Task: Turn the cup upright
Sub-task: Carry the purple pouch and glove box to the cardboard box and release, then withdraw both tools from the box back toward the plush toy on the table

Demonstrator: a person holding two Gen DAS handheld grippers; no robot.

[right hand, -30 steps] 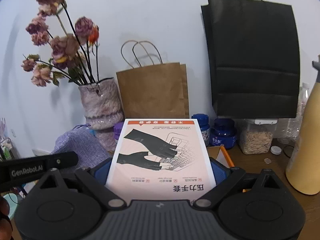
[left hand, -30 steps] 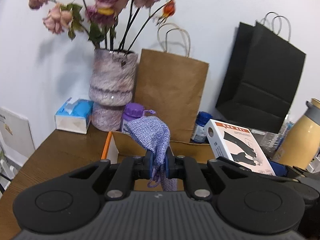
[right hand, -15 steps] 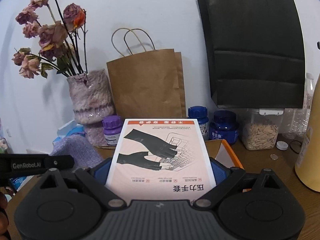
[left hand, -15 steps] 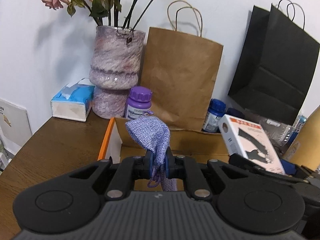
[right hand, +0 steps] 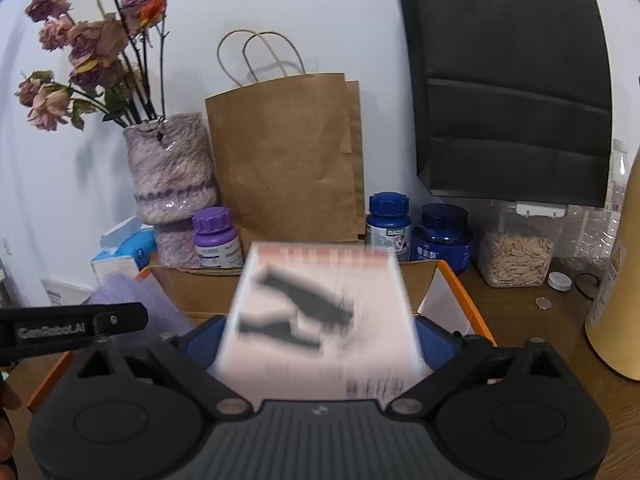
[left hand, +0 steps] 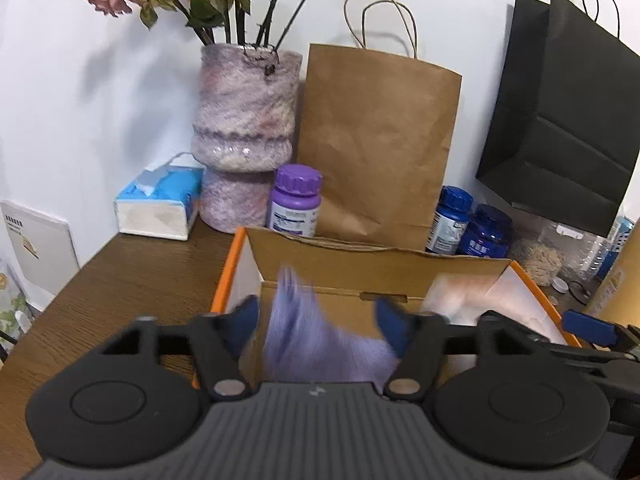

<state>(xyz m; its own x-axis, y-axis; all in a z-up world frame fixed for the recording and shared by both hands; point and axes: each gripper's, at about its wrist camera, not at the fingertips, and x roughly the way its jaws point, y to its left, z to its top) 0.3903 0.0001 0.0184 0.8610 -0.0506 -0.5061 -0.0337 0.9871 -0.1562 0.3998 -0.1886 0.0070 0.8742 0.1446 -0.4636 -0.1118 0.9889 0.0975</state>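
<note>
Left wrist view: left gripper point(left hand: 316, 316) has just spread wide, dropping its blurred lilac knitted pouch point(left hand: 320, 344) into the orange-edged cardboard box point(left hand: 376, 268); the right gripper point(right hand: 320, 336) likewise looses its white glove carton point(right hand: 324, 312); no cup visible.

The lilac knitted pouch point(left hand: 320, 340) is a motion-blurred smear at lower centre of the left view, inside the open carton point(left hand: 360, 268). The carton is brown cardboard with an orange rim and white inner walls. The pink-and-white glove box point(right hand: 324, 312), printed with black gloves, fills the centre of the right view, blurred and tilted, its lower end inside the carton's right half.
</note>
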